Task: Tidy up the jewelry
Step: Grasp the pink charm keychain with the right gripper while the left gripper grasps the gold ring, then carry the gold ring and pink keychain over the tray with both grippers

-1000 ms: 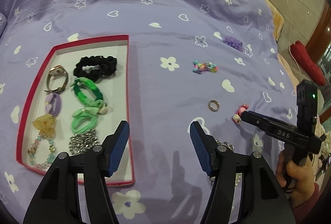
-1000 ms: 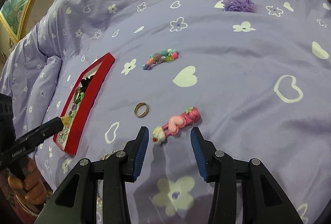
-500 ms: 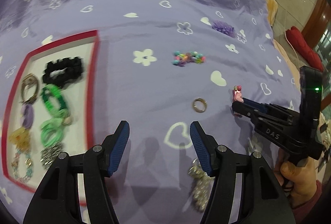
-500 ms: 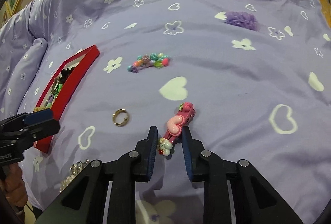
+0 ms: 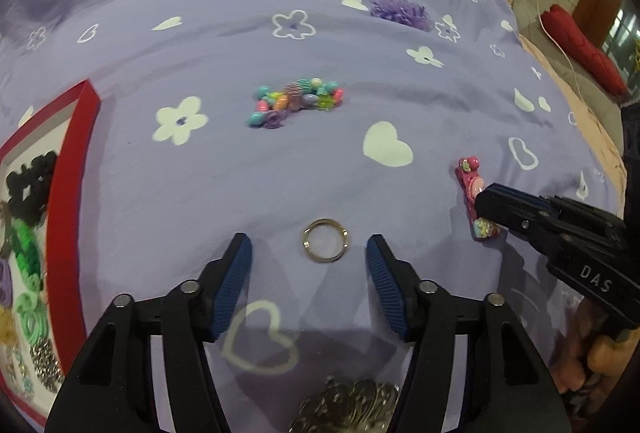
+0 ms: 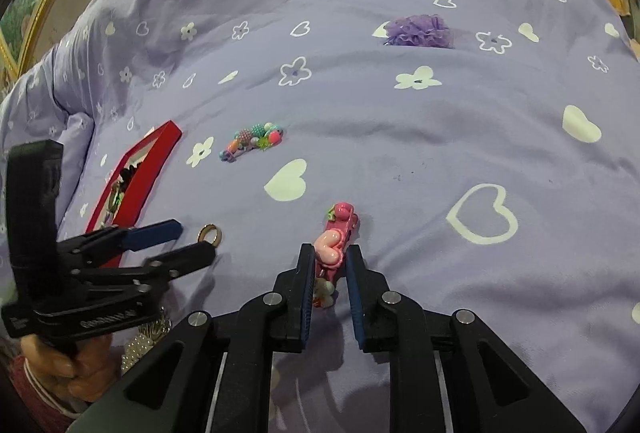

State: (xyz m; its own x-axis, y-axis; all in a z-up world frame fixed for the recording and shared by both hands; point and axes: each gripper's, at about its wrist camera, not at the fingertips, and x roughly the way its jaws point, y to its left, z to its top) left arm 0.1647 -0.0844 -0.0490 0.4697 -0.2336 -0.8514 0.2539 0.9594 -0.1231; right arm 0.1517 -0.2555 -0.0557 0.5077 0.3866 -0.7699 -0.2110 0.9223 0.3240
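Observation:
A pink hair clip lies on the purple bedspread, and my right gripper is shut on its near half; the clip also shows in the left wrist view. A small metal ring lies just ahead of my left gripper, which is open with the ring between its fingertips; the ring also shows in the right wrist view. A red-rimmed tray at the left holds several hair ties and bracelets.
A colourful bead bracelet and a purple fluffy scrunchie lie farther out on the bedspread. A silver beaded piece lies under my left gripper. The bed's edge, floor and a red cushion are at the right.
My right gripper has closed on the pink hair clip. My left gripper has moved right, away from the tray, and now has the metal ring between its open fingers.

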